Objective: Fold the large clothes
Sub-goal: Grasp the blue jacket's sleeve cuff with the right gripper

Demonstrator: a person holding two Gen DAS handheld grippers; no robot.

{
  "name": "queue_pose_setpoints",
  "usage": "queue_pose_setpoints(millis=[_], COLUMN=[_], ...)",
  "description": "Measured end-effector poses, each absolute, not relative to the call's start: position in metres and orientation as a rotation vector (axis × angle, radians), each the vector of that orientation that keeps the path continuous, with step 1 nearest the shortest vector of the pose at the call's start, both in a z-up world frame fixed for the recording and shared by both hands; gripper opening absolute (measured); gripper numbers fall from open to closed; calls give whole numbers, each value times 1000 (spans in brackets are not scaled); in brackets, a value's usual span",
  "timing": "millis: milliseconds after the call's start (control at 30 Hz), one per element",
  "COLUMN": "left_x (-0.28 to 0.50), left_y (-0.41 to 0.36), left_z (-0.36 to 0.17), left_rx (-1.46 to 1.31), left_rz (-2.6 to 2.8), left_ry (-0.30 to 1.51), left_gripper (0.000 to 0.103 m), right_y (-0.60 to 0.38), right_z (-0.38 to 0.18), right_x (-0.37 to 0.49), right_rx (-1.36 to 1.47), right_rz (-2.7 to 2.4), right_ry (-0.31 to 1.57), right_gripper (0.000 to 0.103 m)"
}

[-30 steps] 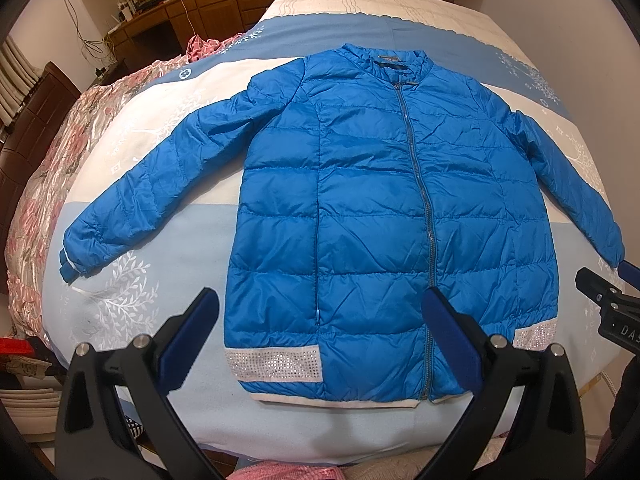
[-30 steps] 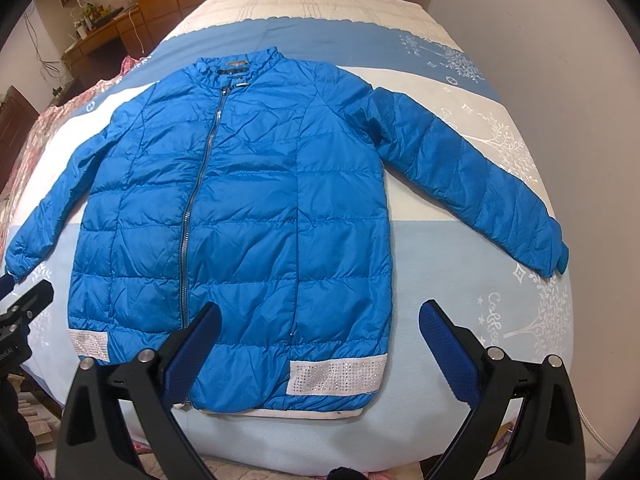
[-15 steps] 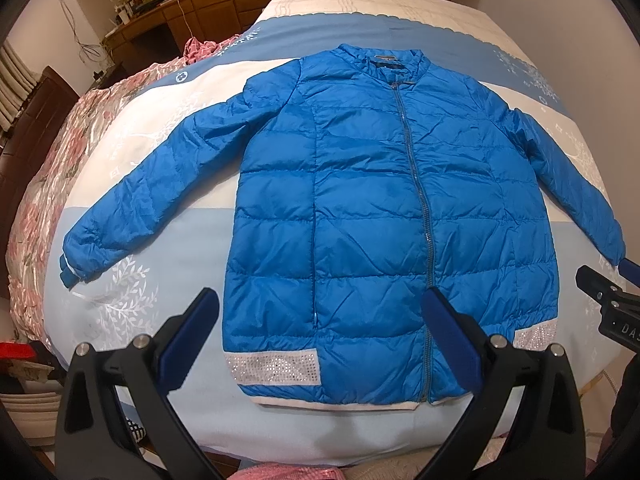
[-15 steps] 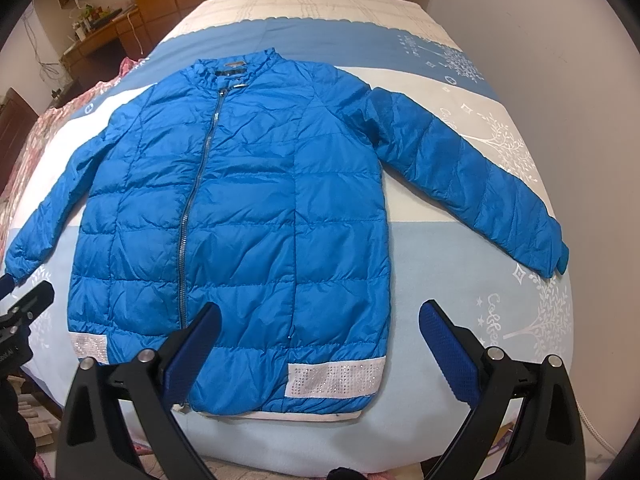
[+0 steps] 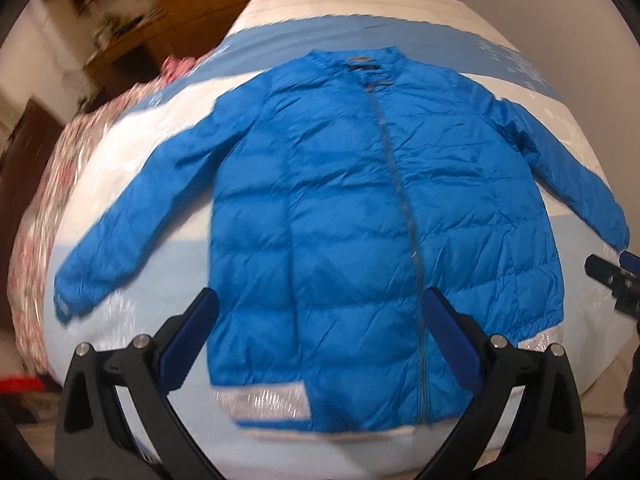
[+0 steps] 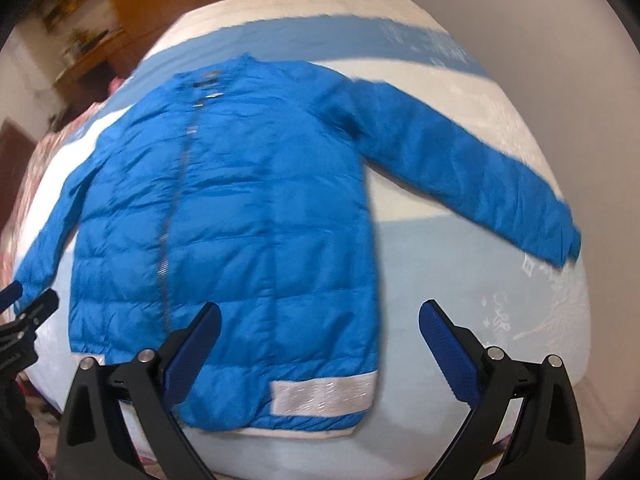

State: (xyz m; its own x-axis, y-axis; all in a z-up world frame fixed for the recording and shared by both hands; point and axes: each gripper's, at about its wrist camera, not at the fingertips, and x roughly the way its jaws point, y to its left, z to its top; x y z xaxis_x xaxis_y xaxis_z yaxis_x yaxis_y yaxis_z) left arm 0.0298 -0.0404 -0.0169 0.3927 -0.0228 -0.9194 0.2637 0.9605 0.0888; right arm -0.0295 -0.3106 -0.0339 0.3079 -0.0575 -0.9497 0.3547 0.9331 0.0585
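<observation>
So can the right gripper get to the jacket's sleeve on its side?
Probably yes. The right gripper is open and holds nothing, and that sleeve lies flat on the bed with nothing on top or in between.

Jacket: a bright blue quilted puffer jacket (image 5: 360, 216) lay front-up and zipped on the bed, sleeves spread to both sides.
Bed: a bed with a blue-and-white banded cover (image 5: 520, 64) lay under the jacket.
Hem: a silvery sparkly band (image 5: 264, 404) ran along the jacket's near edge.
Left gripper: the black gripper with blue pads (image 5: 320, 340) hovered over the jacket's hem, jaws wide apart.
Right gripper: a black tip (image 5: 612, 284) showed just beyond the jacket's sleeve cuff.
Picture: blurred.
</observation>
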Motion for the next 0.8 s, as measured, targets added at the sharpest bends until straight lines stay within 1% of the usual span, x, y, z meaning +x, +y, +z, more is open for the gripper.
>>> queue_pose_setpoints(millis=[133,333,467,500,600,800], left_x=[51,101,129,136,154,181], left_y=[-79,-169,-218,-228,-250,-279], left_z=[-27,-36,-47,-51,-67,-98], left_rx=[257,286,254,246,228,206], left_rz=[-320,-440,-487,-490,-479,-459], left_ry=[1141,1118,1145,1153,1171,1207], left_gripper=[100,100,100,100,99,99], right_y=[-384,-510,-588,-606,-639,-667], right_z=[-50,-61,-86,-95,-119,-151], right_x=[-48,-83,-96,-96,-99,-102], right_rx=[407,557,685,734,832,951], right_rz=[-376,-556,-616,-616,-612,-592], right_ry=[1178,1070,1057,1067,1088,1096], right_gripper=[99,99,99,96,92,90])
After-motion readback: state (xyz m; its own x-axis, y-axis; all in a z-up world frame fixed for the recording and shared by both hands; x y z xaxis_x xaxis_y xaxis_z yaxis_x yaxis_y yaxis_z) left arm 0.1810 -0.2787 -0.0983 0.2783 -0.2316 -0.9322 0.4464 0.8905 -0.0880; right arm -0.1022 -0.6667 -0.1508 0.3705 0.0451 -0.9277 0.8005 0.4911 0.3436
